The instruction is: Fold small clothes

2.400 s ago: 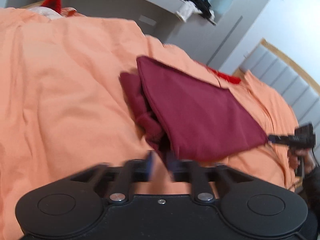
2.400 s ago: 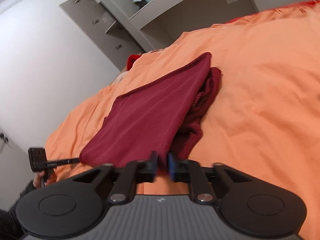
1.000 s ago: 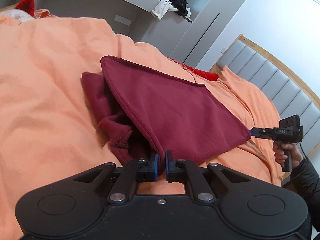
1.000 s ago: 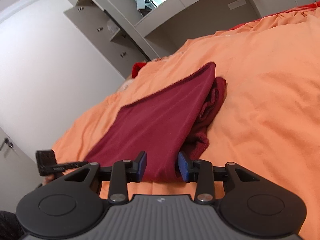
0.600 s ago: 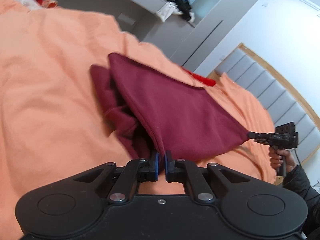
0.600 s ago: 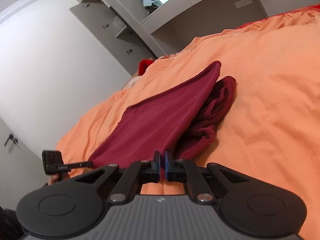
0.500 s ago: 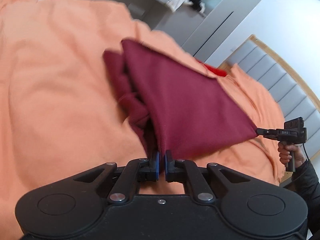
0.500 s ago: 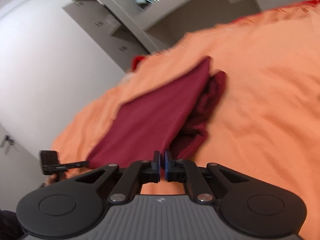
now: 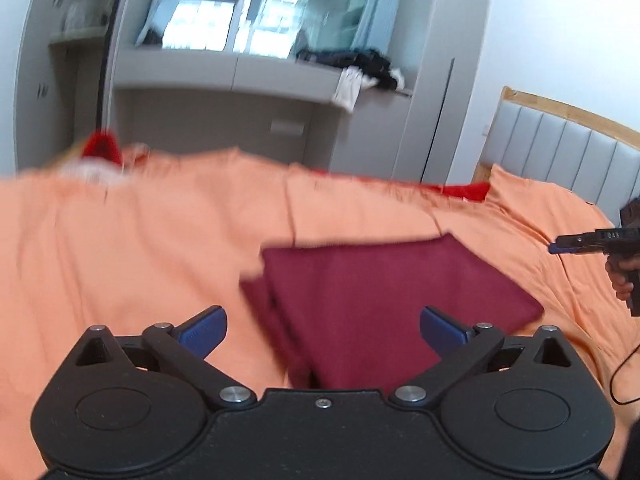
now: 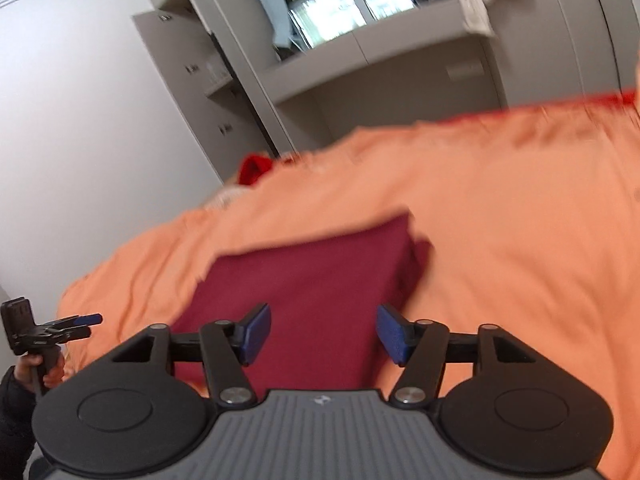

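Now released, maroon garment (image 9: 384, 292) flat, both grippers spread

A dark maroon garment (image 9: 384, 292) lies folded flat on the orange bedspread, its top layer smooth and roughly rectangular. Along its left edge a narrow strip of the lower layers pokes out from under the top panel. Both views are motion-blurred, so seams are unclear.
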Demonstrator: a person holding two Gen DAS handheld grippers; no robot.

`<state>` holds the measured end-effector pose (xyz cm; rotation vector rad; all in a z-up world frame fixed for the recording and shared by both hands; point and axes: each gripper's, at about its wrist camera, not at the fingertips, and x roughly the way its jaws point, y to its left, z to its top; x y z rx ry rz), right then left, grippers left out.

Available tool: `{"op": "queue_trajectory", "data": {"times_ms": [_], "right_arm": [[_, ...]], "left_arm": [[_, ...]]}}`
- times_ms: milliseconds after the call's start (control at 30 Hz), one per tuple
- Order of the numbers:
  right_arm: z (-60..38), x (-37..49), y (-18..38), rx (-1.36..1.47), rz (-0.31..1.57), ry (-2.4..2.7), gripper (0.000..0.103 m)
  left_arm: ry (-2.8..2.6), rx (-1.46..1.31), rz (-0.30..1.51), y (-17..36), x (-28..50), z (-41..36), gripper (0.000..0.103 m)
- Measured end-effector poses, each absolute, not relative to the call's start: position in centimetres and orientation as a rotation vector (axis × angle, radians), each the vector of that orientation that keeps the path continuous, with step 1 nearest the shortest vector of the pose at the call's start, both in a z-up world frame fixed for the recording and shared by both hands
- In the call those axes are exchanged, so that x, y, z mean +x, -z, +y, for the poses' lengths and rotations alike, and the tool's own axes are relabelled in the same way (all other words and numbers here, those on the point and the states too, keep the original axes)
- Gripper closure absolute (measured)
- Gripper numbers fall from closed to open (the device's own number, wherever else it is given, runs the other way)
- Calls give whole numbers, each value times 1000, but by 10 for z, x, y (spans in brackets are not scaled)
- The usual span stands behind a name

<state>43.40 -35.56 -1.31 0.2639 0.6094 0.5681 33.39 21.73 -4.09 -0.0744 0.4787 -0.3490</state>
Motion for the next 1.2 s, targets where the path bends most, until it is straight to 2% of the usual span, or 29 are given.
{"op": "queue_trajectory", "data": {"times_ms": [67, 133, 200, 233, 300, 333, 433, 600, 667, 700, 767, 833, 867, 967, 1033, 1067, 1100, 1133, 1200], "right_arm": [[-330, 460, 3, 209, 593, -553, 31], [-309, 496, 2, 192, 616, -514, 30], [-285, 537, 10, 164, 695, -510, 37], [-274, 556, 16, 145, 727, -503, 46], [-253, 588, 35, 125, 813, -508, 54], [-244, 600, 46, 130, 856, -515, 62], [-220, 630, 71, 115, 922, -533, 63], [-226, 662, 103, 220, 922, -511, 64], [-244, 672, 110, 274, 906, -479, 75], [-253, 676, 112, 288, 897, -452, 75], [-273, 681, 113, 302, 884, -405, 73], [-288, 679, 111, 318, 864, -394, 73], [-295, 672, 106, 334, 839, -417, 73], [-306, 637, 81, 277, 778, -487, 70], [-305, 604, 64, 220, 758, -526, 60], [-306, 584, 59, 206, 752, -546, 47], [-303, 566, 53, 196, 749, -563, 40], [-301, 548, 50, 175, 737, -575, 35], [-297, 507, 47, 85, 707, -558, 34]], "left_arm": [[354, -29, 474, 36, 365, 193, 1], [348, -13, 532, 41, 406, 165, 1], [289, 10, 635, 53, 453, 141, 1], [258, 27, 673, 60, 474, 130, 4], [263, 45, 710, 72, 506, 111, 7], [283, 39, 729, 78, 521, 102, 7], [359, -1, 760, 93, 553, 85, 7], [324, -11, 791, 119, 596, 87, 8], [265, 16, 800, 130, 604, 98, 11], [236, 20, 794, 133, 607, 104, 11], [204, -29, 794, 137, 610, 124, 8], [184, -80, 786, 131, 607, 141, 16], [191, -96, 770, 124, 600, 148, 17], [245, -136, 704, 94, 562, 165, 13], [296, -145, 667, 77, 528, 171, 4], [323, -148, 649, 71, 508, 173, 2], [352, -148, 637, 66, 491, 170, 1], [383, -143, 629, 65, 470, 171, 1], [398, -131, 619, 70, 432, 174, 1]]}}
